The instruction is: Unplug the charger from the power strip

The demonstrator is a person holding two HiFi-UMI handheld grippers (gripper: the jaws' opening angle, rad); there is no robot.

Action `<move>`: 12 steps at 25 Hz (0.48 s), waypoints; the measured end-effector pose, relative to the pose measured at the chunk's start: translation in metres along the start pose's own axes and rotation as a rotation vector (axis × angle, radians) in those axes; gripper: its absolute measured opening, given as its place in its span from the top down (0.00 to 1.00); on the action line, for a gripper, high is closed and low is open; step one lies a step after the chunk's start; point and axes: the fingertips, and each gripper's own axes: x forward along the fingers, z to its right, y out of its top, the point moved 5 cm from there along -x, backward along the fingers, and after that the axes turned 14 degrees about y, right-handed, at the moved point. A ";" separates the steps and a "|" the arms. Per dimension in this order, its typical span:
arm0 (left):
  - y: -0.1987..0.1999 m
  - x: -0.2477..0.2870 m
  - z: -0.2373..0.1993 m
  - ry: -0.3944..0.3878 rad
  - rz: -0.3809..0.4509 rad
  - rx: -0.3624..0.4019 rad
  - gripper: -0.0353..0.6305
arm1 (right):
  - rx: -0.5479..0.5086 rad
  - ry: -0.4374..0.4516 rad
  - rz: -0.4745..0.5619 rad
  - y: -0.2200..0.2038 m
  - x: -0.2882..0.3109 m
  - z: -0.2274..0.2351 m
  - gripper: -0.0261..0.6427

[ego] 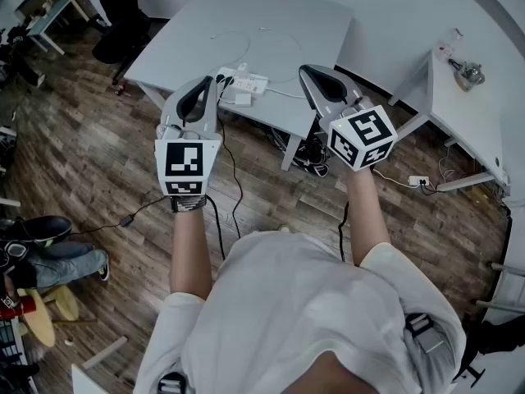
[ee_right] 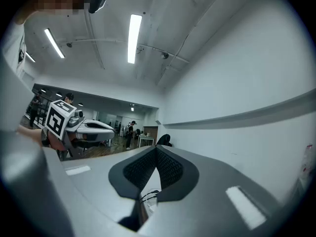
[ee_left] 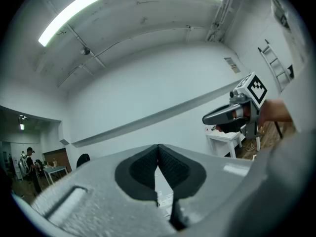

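Note:
On the near edge of the grey table (ego: 246, 23) lies a white power strip (ego: 250, 81) with white plugs in it. A white charger block (ego: 243, 98) sits just in front of it. Both grippers are held level in the air, short of the table, with nothing in them. My left gripper (ego: 212, 80) (ee_left: 158, 146) is shut, its pads meeting, and a bit of the white strip (ee_left: 164, 200) shows below them. My right gripper (ego: 304, 71) (ee_right: 157, 148) is also shut, pointing at the table edge right of the strip.
A thin white cable (ego: 262, 39) loops on the table. Black cords (ego: 234, 179) hang to the wooden floor. Shoes (ego: 312, 156) lie under the table. A white side table (ego: 463, 113) stands at right, a floor socket (ego: 418, 181) near it. A black chair (ego: 123, 23) stands at back left.

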 end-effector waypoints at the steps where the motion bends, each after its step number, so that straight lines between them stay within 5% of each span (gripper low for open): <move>1: -0.001 -0.001 -0.004 0.001 -0.001 0.005 0.94 | 0.007 0.002 0.010 0.001 0.003 -0.002 0.96; 12: -0.021 -0.019 -0.031 -0.017 -0.017 -0.012 0.94 | 0.029 -0.009 0.044 0.000 0.017 -0.033 0.96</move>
